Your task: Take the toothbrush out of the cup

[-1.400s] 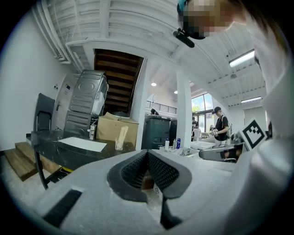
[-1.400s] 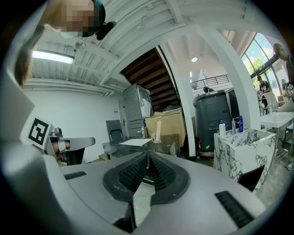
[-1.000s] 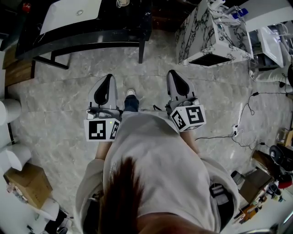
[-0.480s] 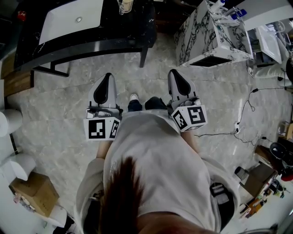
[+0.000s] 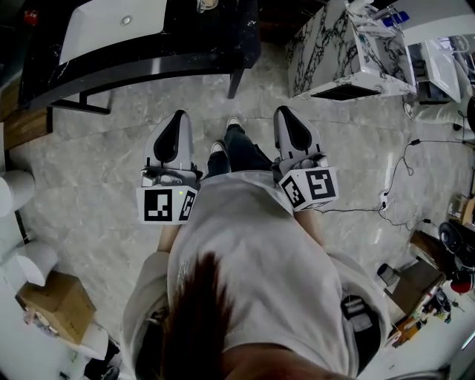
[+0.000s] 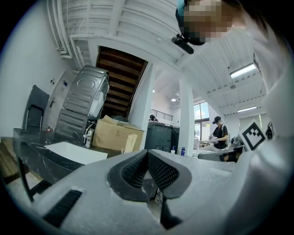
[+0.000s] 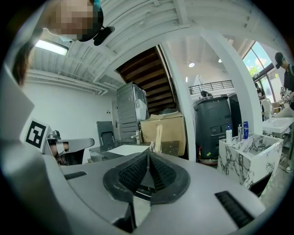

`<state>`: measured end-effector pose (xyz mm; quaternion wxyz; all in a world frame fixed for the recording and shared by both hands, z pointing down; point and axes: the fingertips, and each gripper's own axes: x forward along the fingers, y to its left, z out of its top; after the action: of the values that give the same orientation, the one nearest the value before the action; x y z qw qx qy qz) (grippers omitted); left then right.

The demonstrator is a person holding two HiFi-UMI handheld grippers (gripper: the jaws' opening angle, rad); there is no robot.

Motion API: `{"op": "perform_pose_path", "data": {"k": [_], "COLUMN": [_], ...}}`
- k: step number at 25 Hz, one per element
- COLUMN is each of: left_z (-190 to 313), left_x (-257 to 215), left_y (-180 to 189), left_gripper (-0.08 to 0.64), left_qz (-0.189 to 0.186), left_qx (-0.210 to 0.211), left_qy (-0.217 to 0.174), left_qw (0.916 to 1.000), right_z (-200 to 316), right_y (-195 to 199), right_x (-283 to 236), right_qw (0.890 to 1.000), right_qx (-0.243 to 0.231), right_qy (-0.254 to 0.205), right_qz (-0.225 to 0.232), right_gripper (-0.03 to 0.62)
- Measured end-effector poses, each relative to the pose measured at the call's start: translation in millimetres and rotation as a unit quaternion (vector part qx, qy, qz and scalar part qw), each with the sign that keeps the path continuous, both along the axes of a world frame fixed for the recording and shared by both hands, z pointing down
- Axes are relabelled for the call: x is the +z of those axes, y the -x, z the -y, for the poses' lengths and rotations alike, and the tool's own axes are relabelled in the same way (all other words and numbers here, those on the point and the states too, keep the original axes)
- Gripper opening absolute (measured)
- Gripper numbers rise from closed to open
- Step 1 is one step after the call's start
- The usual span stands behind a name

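The cup (image 5: pixel 207 4) stands on the black table (image 5: pixel 185 44) at the top edge of the head view, cut off by the frame. In the right gripper view a pale upright stick, probably the toothbrush (image 7: pixel 158 134), rises from the table's far end just above my jaw tips. My left gripper (image 5: pixel 178 117) and right gripper (image 5: pixel 284 111) are held side by side at waist height, pointing level towards the table and well short of it. Both are shut with nothing between the pads; the left gripper (image 6: pixel 147 152) and right gripper (image 7: pixel 148 153) each show pads meeting at the tip.
A white basin (image 5: pixel 111 26) is set into the black table. A marble-patterned cabinet (image 5: pixel 349 52) stands to the right, and cables (image 5: pixel 393 185) trail over the stone floor. A cardboard box (image 5: pixel 56 304) sits at lower left. Another person (image 6: pixel 219 135) stands far off.
The table and the marble cabinet have come nearer in the head view as the person steps forward. One leg now shows ahead between the grippers, which stay shut and side by side.
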<state>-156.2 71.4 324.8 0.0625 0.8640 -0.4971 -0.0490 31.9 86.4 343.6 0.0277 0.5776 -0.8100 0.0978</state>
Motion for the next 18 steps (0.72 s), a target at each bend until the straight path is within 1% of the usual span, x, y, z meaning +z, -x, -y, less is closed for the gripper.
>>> {"op": "perform_pose_path", "data": {"k": [7, 10, 16, 18], "left_z": [19, 29, 60, 75], "left_x": [4, 5, 11, 11], "left_y": [16, 18, 20, 17], "left_gripper": [0.014, 0.014, 0.014, 0.014], "left_qz": [0.001, 0.002, -0.013, -0.012], "left_qx": [-0.021, -0.026, -0.032, -0.032], "left_qy": [0.007, 0.009, 0.027, 0.028], "left_qw": [0.9997, 0.9996, 0.9991, 0.9990], "right_z": [20, 32, 68, 84], "right_y": [8, 5, 4, 2], "right_x": [3, 5, 5, 6], "right_qw": [1.000, 1.000, 1.000, 1.000], "right_qx": [-0.011, -0.008, -0.012, -0.014], "right_qy": [0.004, 0.010, 0.016, 0.017], "right_qz": [0.000, 0.005, 0.012, 0.012], "right_gripper": [0.023, 0.023, 0.023, 0.023]}}
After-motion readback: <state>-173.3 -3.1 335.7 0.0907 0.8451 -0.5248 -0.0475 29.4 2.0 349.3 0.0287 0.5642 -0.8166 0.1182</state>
